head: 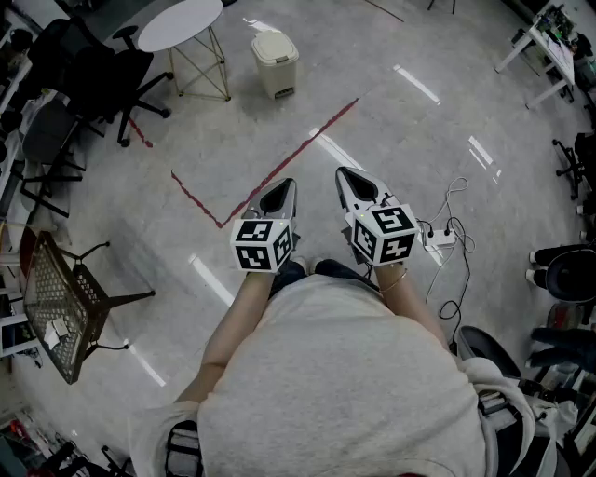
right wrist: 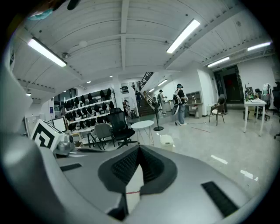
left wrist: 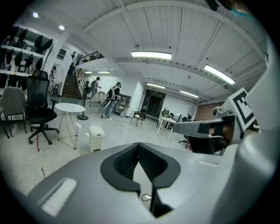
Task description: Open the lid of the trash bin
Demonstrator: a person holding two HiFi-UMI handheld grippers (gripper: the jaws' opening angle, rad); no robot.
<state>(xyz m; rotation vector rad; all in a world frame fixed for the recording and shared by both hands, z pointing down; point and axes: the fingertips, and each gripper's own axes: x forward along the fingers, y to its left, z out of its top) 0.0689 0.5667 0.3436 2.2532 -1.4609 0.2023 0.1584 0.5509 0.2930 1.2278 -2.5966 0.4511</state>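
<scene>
The trash bin (head: 275,61) is small and cream-coloured. It stands on the floor far ahead with its lid down, beside a round table. It also shows small in the left gripper view as the bin (left wrist: 96,138), and in the right gripper view as the bin (right wrist: 166,141). My left gripper (head: 287,184) and right gripper (head: 345,174) are held side by side in front of my body, well short of the bin. Both point toward it. Each is shut with its tips meeting and nothing held, as the left gripper (left wrist: 139,145) and the right gripper (right wrist: 139,148) show.
A white round table (head: 182,23) stands left of the bin, with black office chairs (head: 102,79) beyond it. A red tape line (head: 279,168) crosses the floor between me and the bin. A mesh chair (head: 60,303) is at my left. A power strip with cable (head: 440,238) lies at my right.
</scene>
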